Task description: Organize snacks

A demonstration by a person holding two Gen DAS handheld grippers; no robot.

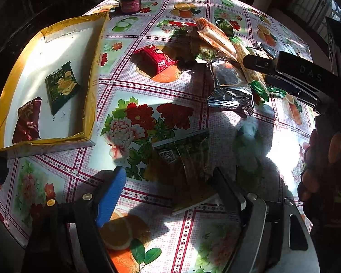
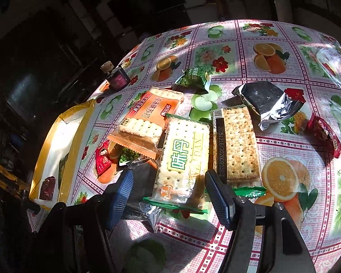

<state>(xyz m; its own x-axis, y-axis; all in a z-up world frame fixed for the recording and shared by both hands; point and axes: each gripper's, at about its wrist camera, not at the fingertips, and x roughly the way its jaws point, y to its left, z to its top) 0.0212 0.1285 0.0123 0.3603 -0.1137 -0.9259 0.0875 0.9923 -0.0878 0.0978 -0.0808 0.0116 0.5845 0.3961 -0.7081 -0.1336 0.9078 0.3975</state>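
Yellow cardboard forms the shallow tray [image 1: 95,72] at the left of the surface [image 1: 181,118], which is covered by a cloth printed with flowers and fruit. Inside the tray a dark green snack packet [image 1: 61,87] and a dark red packet [image 1: 27,121] are seen lying flat, just apart from each other. The left tool [image 1: 168,188] is held low over the cloth with its jaws spread wide; a green pea packet [image 1: 186,152] lies between them, and whether it is touched cannot be told. Beyond it, a red wrapped snack [image 1: 155,61] and a silver foil packet [image 1: 230,84] lie on the cloth. The right tool [image 2: 169,195] is also spread open, its fingers on either side of the near end of a green-edged cracker packet [image 2: 184,157], not closed on it. An orange cracker packet [image 2: 147,120] overlaps that packet's left side, and a second cracker packet [image 2: 239,145] lies just beside its right. A small dark jar [image 2: 117,77] stands near the far edge.
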